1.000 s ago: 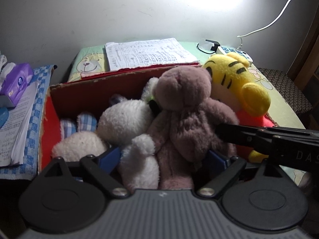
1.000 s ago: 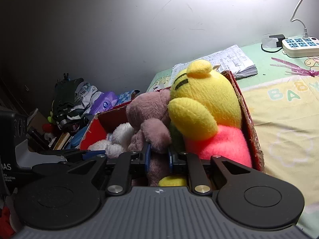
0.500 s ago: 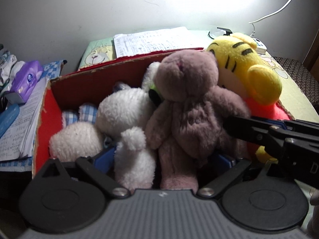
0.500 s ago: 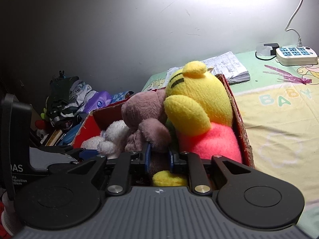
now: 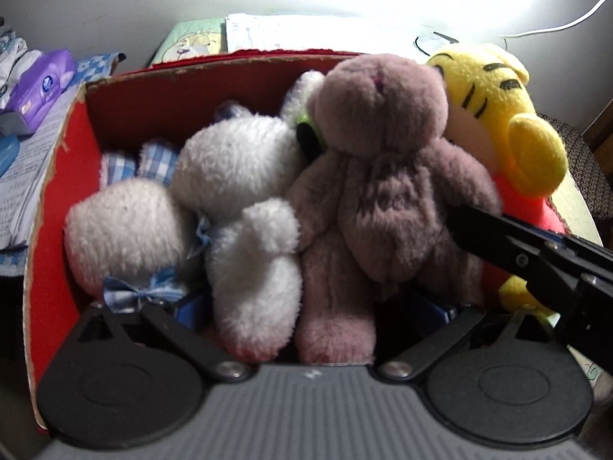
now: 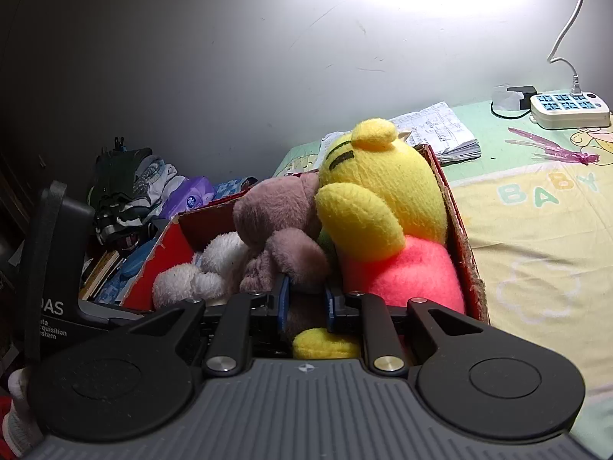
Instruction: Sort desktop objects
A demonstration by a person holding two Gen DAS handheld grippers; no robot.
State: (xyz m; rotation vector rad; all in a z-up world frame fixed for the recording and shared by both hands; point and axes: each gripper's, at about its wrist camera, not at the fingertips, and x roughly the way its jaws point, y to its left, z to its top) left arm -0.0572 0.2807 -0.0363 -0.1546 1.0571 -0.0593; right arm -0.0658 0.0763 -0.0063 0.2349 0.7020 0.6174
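A: Nearest, L view?
B: Left gripper (image 5: pixel 314 306) jaws opening wide; white plush (image 5: pixel 245 207) and mauve bear (image 5: pixel 383 191) legs between pads, no squeeze.
A: R?
B: Right gripper (image 6: pixel 304 303) narrow, clamped on the bear's limb; its black arm crosses L view at 4 o'clock.
A: Around?
B: All in red box (image 5: pixel 57 176); yellow plush (image 6: pixel 383 199) at 2 o'clock. Papers (image 5: pixel 306 32) at 12, tissue pack (image 5: pixel 40 84) at 10, power strip (image 6: pixel 569 109) far, 1 o'clock.
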